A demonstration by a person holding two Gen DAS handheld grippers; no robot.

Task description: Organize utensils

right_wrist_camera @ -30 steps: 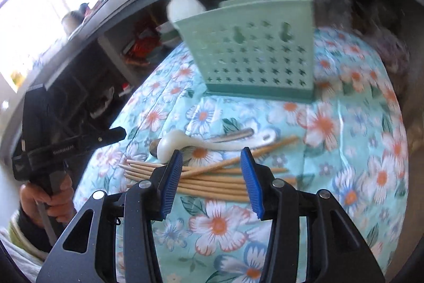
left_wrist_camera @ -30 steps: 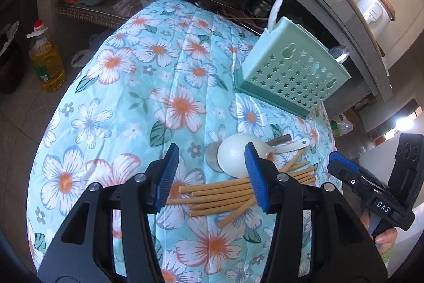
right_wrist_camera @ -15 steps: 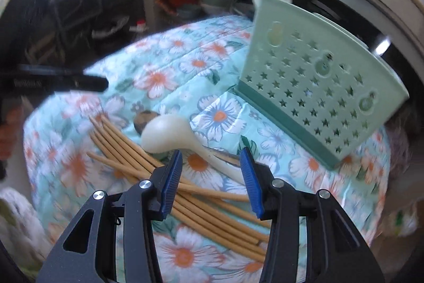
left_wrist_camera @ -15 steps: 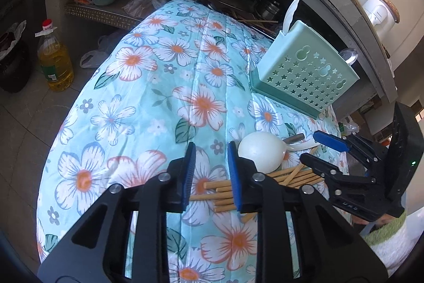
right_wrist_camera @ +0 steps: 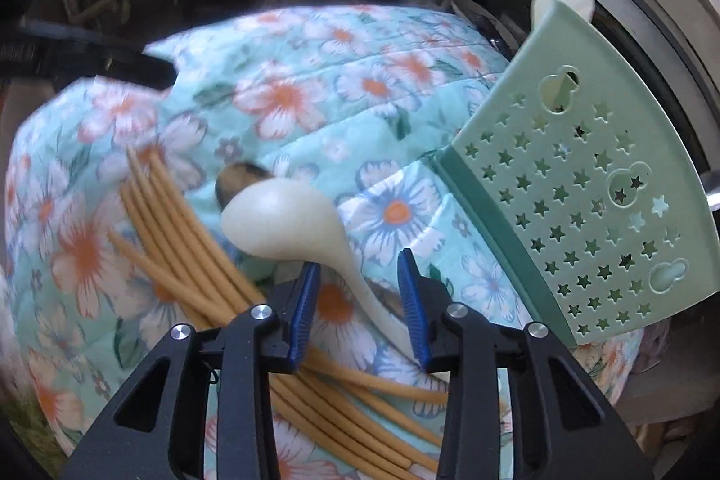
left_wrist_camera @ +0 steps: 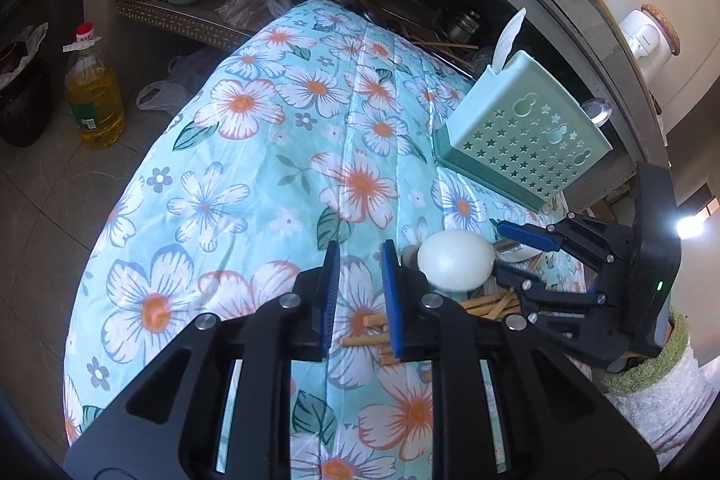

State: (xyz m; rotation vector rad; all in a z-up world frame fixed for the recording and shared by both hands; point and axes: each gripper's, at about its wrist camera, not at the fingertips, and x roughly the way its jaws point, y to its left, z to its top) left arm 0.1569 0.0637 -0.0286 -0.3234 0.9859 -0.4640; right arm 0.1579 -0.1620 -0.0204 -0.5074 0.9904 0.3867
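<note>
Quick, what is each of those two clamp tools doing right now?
Left tool: closing, narrow gap, nothing gripped.
Right tool: open, closing around the white spoon handle, not yet gripping.

The near right part of the floral cloth [left_wrist_camera: 270,147] is crowded: chopsticks [right_wrist_camera: 189,250], a white ladle [right_wrist_camera: 288,221] and the right gripper [left_wrist_camera: 510,255] lie close together. The green holder [left_wrist_camera: 522,138] blocks the far right. The left and middle cloth is free for passing.
</note>
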